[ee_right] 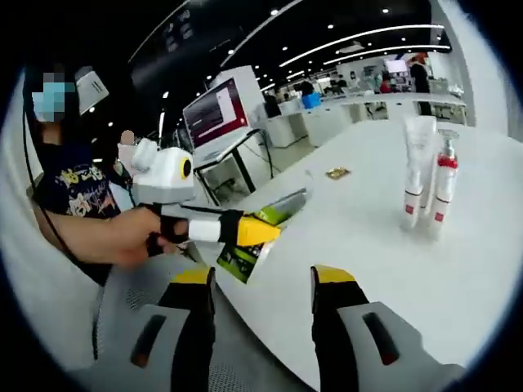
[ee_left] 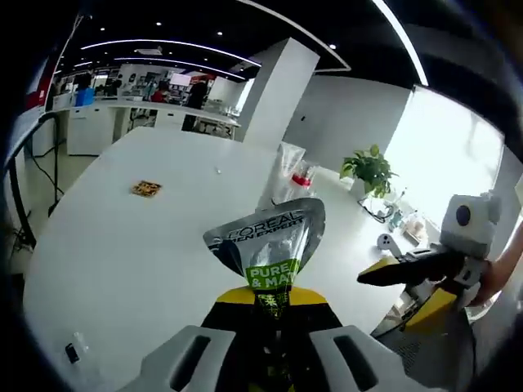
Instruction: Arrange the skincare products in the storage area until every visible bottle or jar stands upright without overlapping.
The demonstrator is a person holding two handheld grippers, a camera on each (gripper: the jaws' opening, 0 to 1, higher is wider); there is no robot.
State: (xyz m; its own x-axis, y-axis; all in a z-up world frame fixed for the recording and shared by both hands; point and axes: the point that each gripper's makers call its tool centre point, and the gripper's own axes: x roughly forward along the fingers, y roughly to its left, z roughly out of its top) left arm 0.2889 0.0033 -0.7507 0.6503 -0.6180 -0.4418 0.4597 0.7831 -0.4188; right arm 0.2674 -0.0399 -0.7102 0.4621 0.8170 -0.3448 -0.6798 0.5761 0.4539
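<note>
Left gripper view: left hand-held gripper (ee_left: 274,327) grips tube (ee_left: 270,245), base hidden; right hand-held gripper (ee_right: 261,286) released.

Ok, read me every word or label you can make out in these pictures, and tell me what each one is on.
"L'OREAL", then "EXPERT" below it: on the silver squeeze tube with a green panel, held in the left hand-held gripper.
"PURE & MA", cut off: on its green panel.
White tube with red band, white pump bottle with red collar, red monitor screen: print too small or blurred to read.
</note>
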